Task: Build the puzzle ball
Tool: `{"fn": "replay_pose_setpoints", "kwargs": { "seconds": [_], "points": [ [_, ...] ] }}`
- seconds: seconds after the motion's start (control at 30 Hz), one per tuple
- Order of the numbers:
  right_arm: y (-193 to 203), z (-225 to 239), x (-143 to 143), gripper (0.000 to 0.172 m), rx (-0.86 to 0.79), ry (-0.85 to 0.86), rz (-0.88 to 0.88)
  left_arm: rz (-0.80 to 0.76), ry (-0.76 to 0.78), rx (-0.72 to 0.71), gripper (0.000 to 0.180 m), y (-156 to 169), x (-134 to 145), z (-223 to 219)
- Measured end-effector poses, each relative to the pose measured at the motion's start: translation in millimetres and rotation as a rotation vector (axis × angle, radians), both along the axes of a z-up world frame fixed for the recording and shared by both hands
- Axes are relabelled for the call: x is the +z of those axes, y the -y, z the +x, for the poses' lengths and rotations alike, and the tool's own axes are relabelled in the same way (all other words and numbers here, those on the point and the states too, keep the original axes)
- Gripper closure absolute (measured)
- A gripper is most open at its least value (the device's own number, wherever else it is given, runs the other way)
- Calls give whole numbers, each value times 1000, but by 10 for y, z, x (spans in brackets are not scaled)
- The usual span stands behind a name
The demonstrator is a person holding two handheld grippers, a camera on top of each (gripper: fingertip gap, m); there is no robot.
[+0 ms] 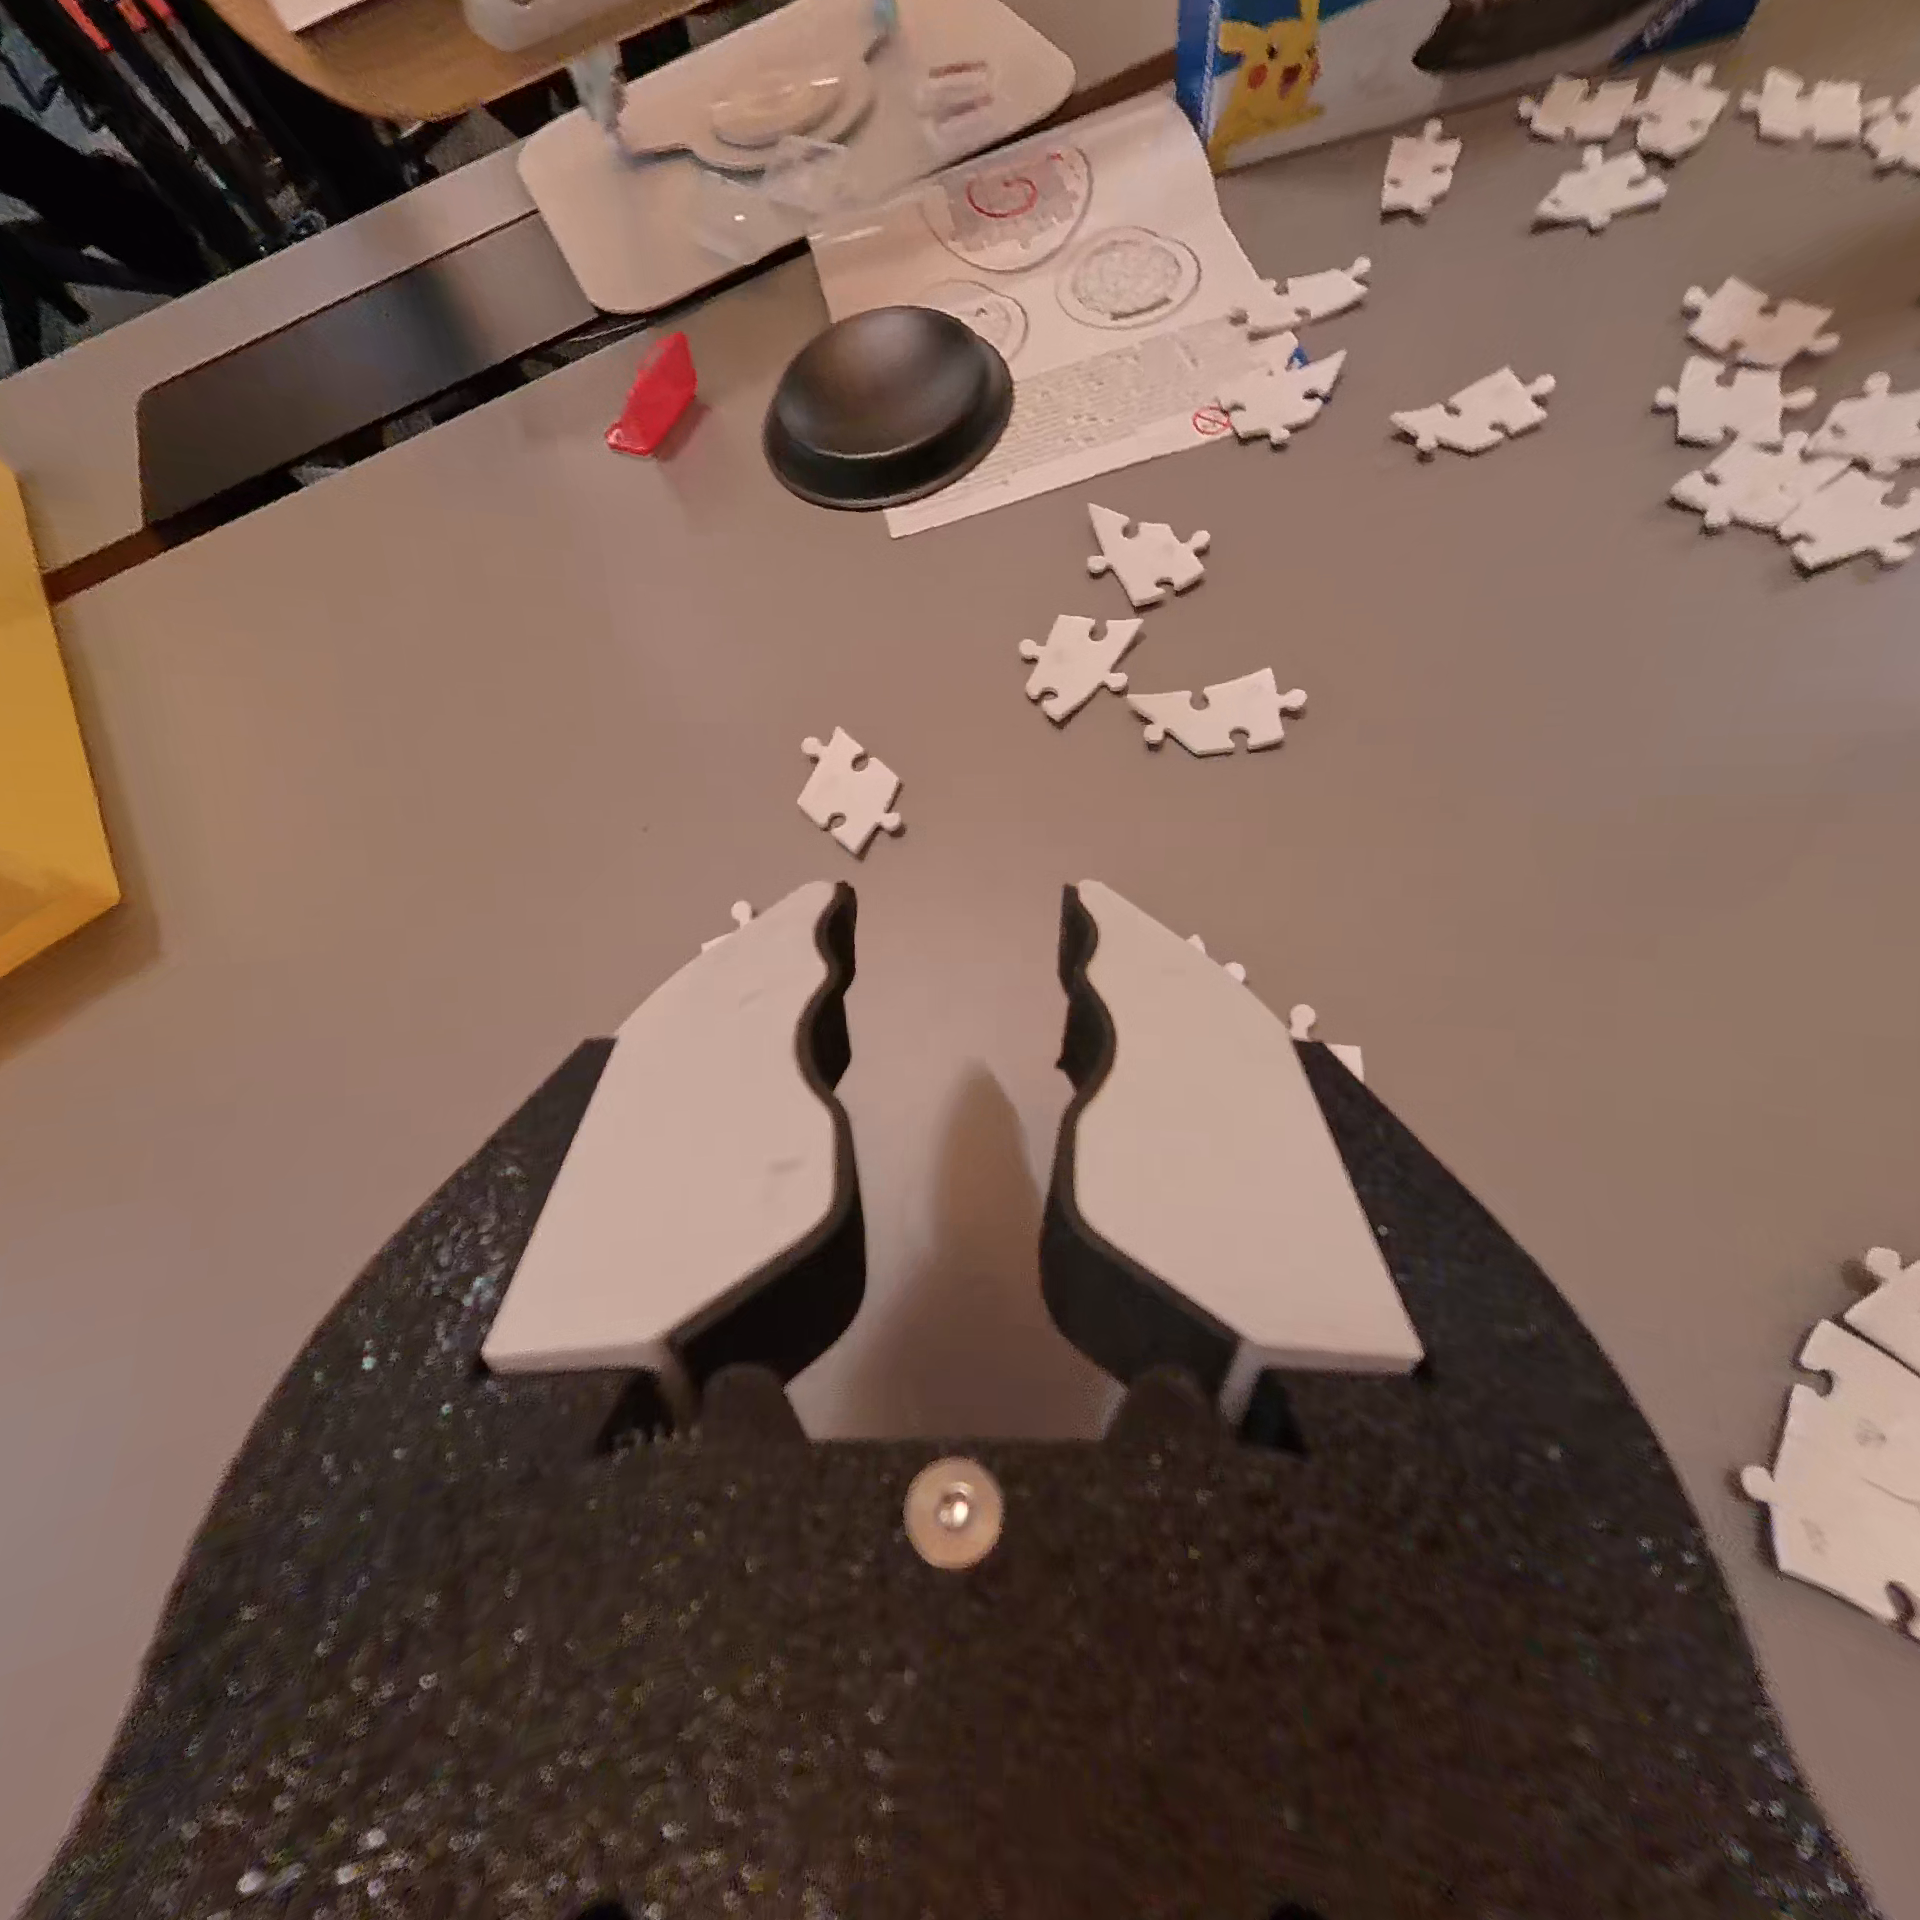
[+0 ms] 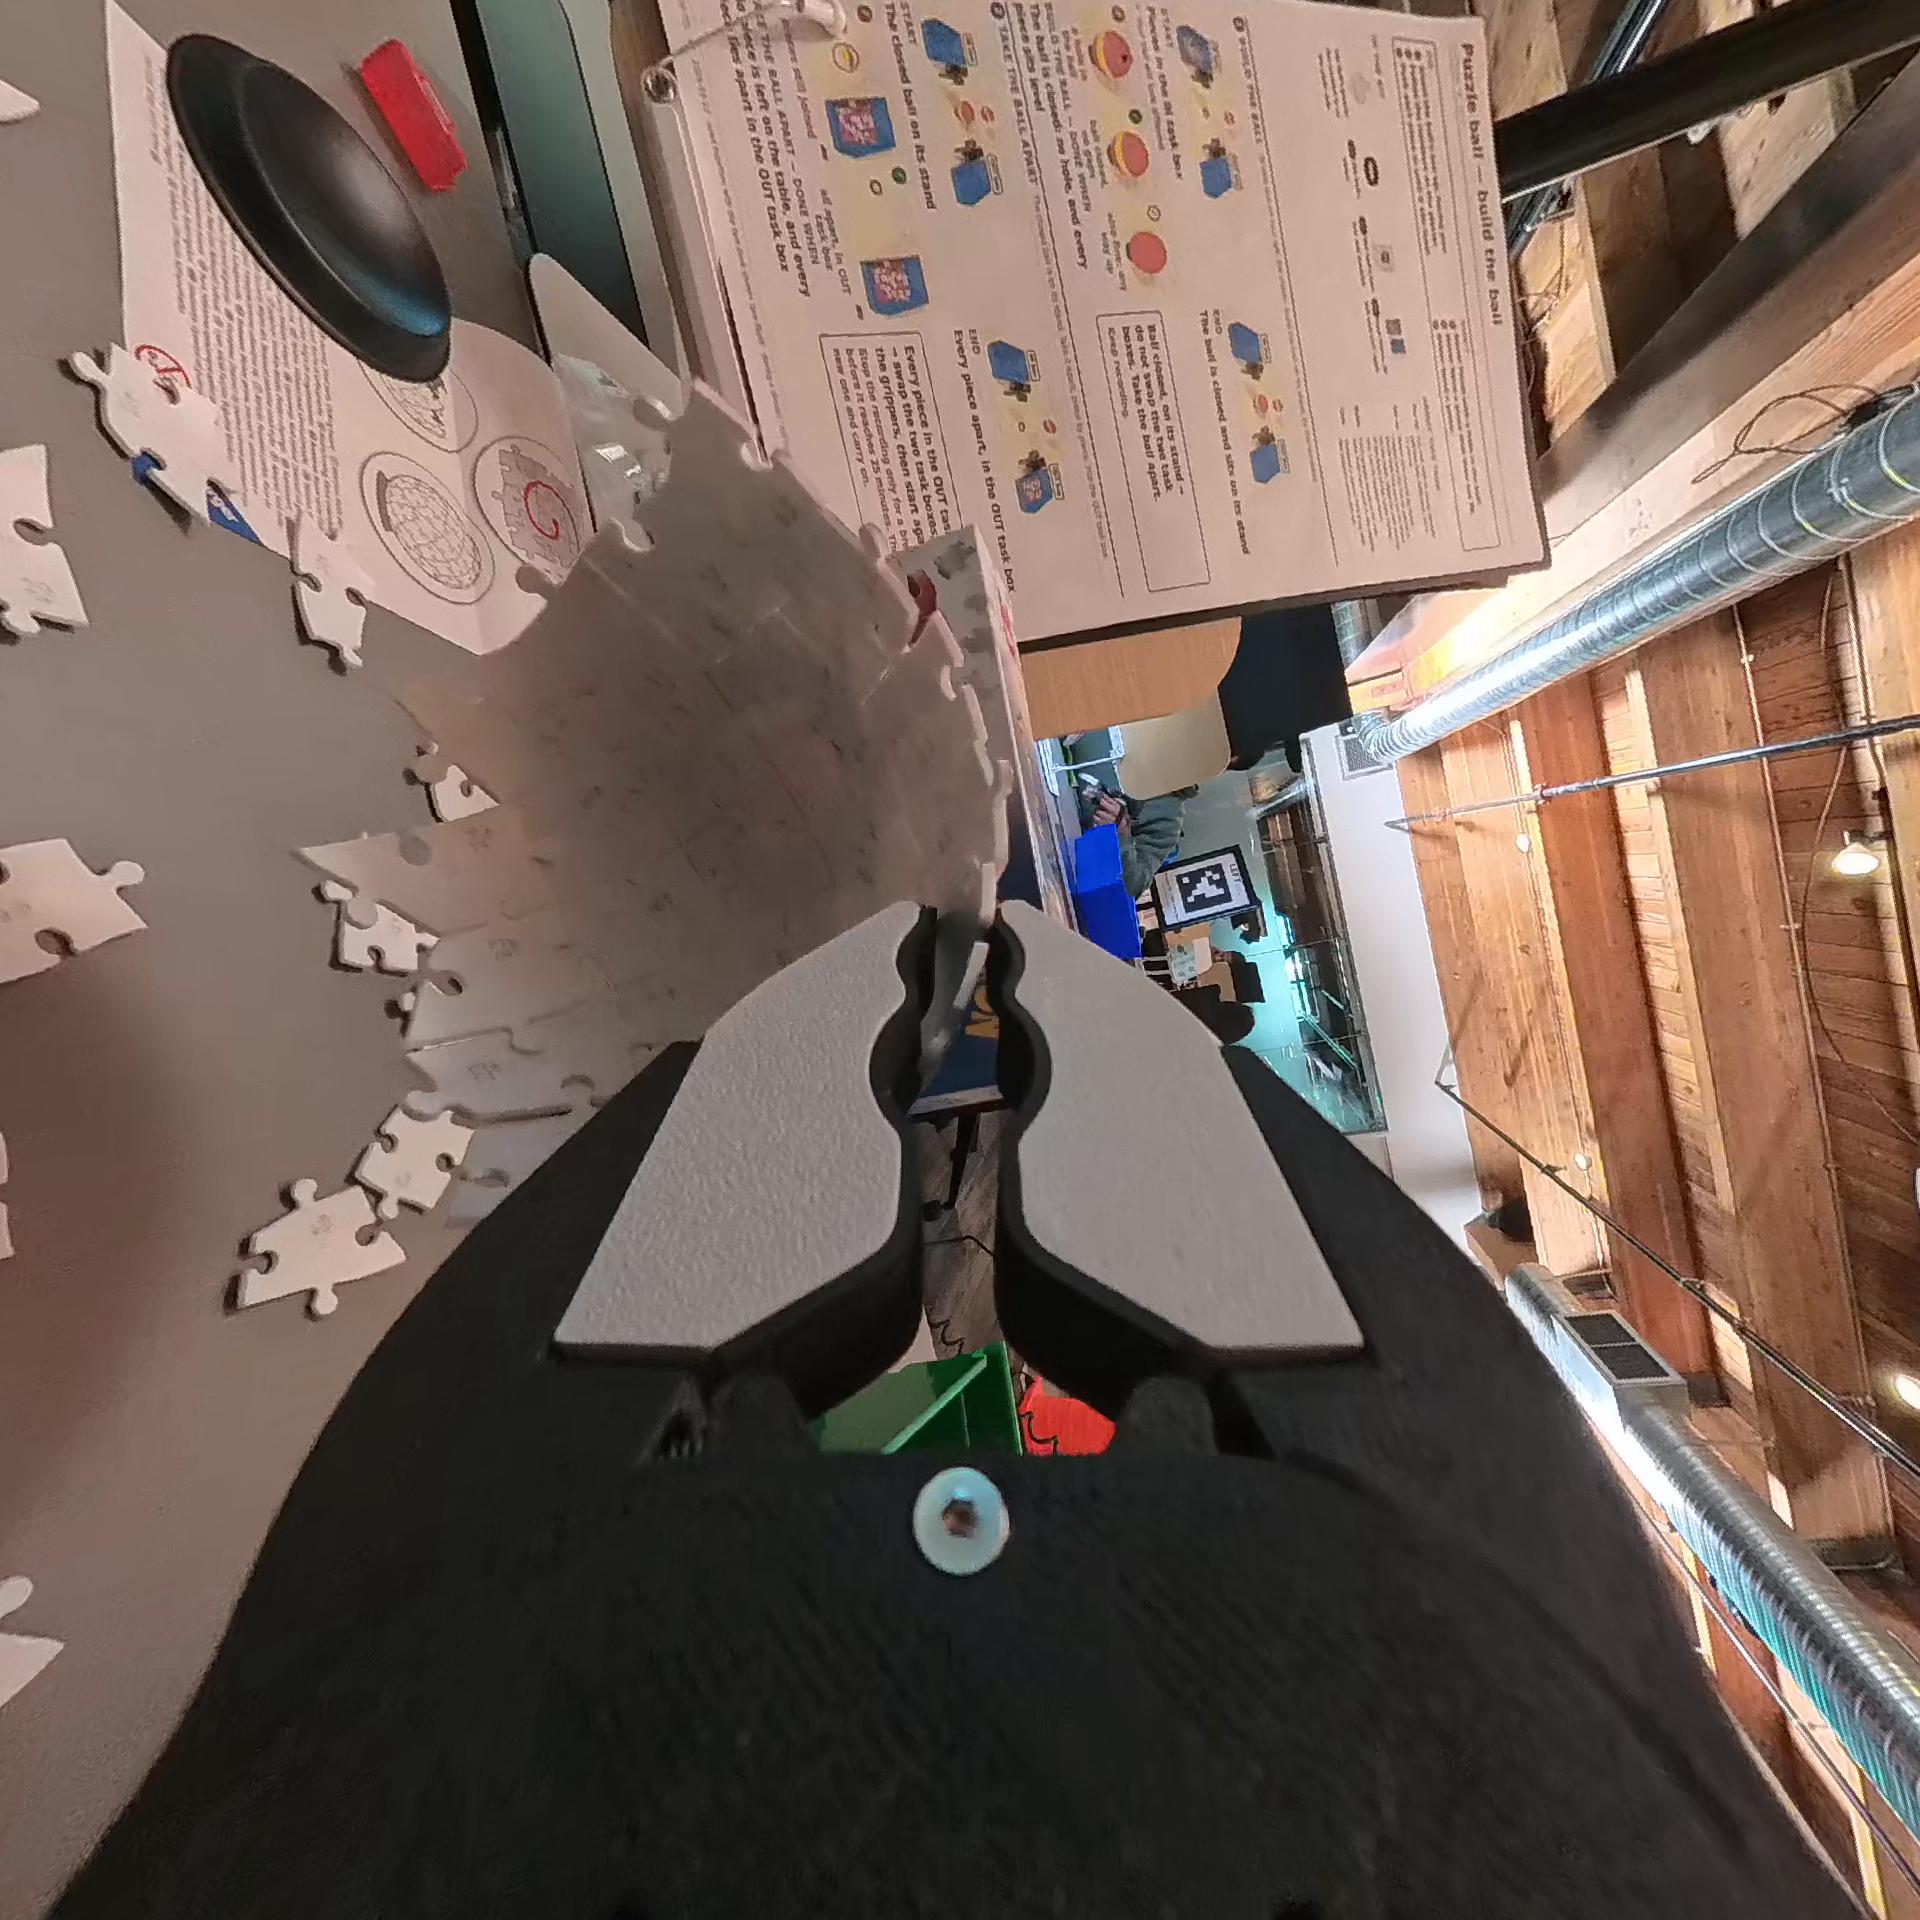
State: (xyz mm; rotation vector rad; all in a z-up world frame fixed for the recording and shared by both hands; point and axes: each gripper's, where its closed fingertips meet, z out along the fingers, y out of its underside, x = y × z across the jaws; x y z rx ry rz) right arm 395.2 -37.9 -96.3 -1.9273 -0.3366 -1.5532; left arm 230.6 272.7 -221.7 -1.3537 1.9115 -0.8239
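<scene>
My left gripper [image 1: 958, 896] is open and empty, low over the grey table [image 1: 416, 779]. A single white puzzle piece [image 1: 852, 792] lies just ahead of its left fingertip. Bits of other white pieces peek out beside both fingers. My right gripper [image 2: 961, 920] is turned on its side and is shut on the rim of a curved shell of joined white puzzle pieces [image 2: 707, 727]. The shell's edge sits pinched between the two pads, and the shell arches away to the left above the table. Several loose white pieces [image 2: 322, 1252] lie on the table beneath it.
A black round stand [image 1: 888, 410] sits on a folded instruction sheet [image 1: 1091, 312], with a red plastic piece [image 1: 655, 400] to its left. A picture box [image 1: 1262, 78] stands at the back. A yellow object [image 1: 47, 748] is at the left edge. A joined patch of pieces [image 1: 1849, 1455] lies at the right. Tip to tip, the grippers are about 40 cm apart. From the left gripper's tips to the yellow object [image 1: 47, 748] is close to 35 cm.
</scene>
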Motion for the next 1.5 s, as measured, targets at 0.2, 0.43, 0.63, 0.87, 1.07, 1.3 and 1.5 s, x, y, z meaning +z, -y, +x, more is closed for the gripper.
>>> {"fn": "replay_pose_setpoints", "kwargs": {
  "seconds": [0.2, 0.43, 0.63, 0.87, 1.07, 1.3, 1.5],
  "points": [
    [75, 22, 27, 163, -15, 1, 13, 75, -25, -47, 146, 124, -75, 39],
    [104, 30, 38, 163, -22, 3, 15, 56, -19, -17, 148, 66, -59, 28],
    [126, 31, 59, 163, -26, 7, 22, 58, -31, 0, 149, 30, -89, 15],
    [116, 29, 52, 164, -24, 6, 19, 65, -33, -1, 149, 33, -85, 14],
    [150, 40, 62, 163, -32, 6, 22, 67, -44, -7, 149, 49, -110, 6],
    [168, 42, 71, 163, -37, 9, 23, 80, -45, 1, 150, 4, -98, 8],
    [186, 50, 74, 164, -44, 10, 23, 74, -48, 30, 150, -80, -87, -14]
  ]
}}
